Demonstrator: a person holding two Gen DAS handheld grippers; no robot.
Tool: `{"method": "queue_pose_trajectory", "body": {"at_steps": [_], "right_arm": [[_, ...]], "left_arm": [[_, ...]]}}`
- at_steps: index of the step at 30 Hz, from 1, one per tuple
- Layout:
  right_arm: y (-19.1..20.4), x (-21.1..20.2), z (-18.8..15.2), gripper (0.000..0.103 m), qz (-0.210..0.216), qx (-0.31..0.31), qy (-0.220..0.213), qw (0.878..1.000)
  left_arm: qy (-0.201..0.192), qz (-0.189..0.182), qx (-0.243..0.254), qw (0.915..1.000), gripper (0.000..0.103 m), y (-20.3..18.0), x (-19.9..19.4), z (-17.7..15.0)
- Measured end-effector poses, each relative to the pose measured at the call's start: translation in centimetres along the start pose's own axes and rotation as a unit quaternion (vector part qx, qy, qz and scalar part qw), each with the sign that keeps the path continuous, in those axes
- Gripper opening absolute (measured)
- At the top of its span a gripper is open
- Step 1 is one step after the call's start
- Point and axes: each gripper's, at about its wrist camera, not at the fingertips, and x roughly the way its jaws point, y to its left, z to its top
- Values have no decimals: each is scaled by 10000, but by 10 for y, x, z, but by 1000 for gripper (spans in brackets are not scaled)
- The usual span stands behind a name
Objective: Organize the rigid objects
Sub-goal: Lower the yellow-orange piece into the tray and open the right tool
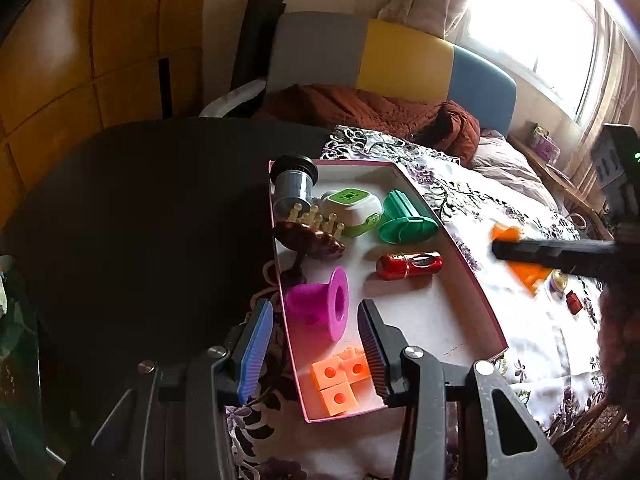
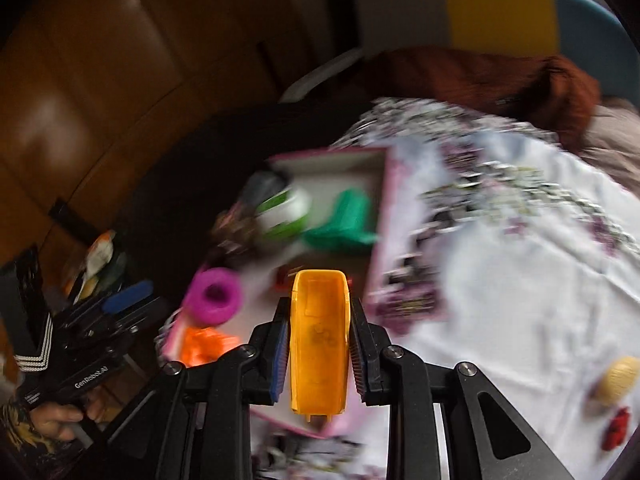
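A pink-rimmed shallow box (image 1: 472, 276) lies on a floral cloth. It holds a grey cylinder (image 1: 294, 188), a green-and-white gadget (image 1: 352, 208), a green piece (image 1: 404, 220), a red cylinder (image 1: 408, 266), a brown brush (image 1: 308, 240), a magenta spool (image 1: 320, 308) and orange blocks (image 1: 340, 380). My left gripper (image 1: 316, 312) hangs open over the box's left wall, around the spool without touching it. My right gripper (image 2: 320, 308) is shut on a long orange-yellow plastic piece (image 2: 320, 344) above the box's near end. In the left wrist view it is a blurred black bar (image 1: 560, 252).
A small red thing (image 2: 616, 428) and a pale round thing (image 2: 616, 380) lie on the cloth (image 1: 540, 340) right of the box. A dark round table (image 1: 140, 220) is on the left. A rust blanket (image 1: 380, 112) and a coloured headboard (image 1: 400, 56) stand behind.
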Motion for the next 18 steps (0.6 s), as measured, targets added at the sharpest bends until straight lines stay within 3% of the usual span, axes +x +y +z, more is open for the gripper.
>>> {"method": "queue_pose_trajectory", "body": {"at_steps": [5, 10, 16, 18], "right_arm": [[31, 40, -3, 27, 95, -111, 474, 9988], [48, 77, -8, 27, -68, -139, 824, 9965], [57, 86, -17, 32, -216, -233, 763, 9966], [58, 79, -19, 39, -189, -246, 639, 9975]], "left_arm": [[-4, -16, -44, 10000, 44, 3, -1, -2], [13, -28, -57, 10000, 44, 4, -1, -3], [20, -11, -44, 10000, 44, 4, -1, -4], [30, 8, -52, 10000, 44, 4, 0, -3]]}}
